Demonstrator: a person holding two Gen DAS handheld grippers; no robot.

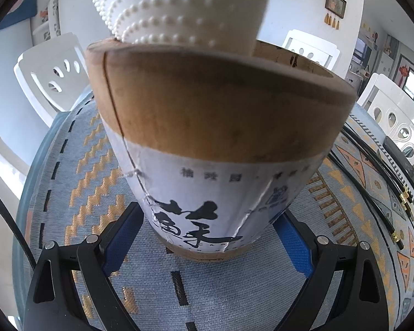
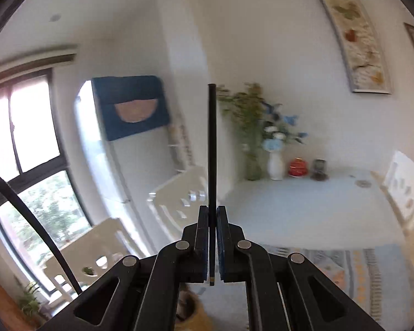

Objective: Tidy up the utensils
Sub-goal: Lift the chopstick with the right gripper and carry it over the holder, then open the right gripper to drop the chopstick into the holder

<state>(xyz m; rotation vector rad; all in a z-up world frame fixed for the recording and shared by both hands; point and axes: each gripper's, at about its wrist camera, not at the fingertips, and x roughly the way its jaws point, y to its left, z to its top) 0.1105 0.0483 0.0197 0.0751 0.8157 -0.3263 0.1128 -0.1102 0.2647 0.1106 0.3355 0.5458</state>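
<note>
A round bamboo utensil holder with a white paper label and black characters stands upright on the patterned tablecloth. My left gripper is shut on its lower part, with a blue pad pressed on each side. A white surface covered in small raised dots hangs at the holder's rim; I cannot tell what it is. In the right wrist view, my right gripper is shut on one black chopstick. It is raised in the air, with the chopstick sticking out past the fingertips and its gold-banded end back between the pads.
Several more black chopsticks with gold bands lie on the cloth to the right of the holder, beside a flat black object. White chairs ring the table. Flower vases stand on a far surface by the wall.
</note>
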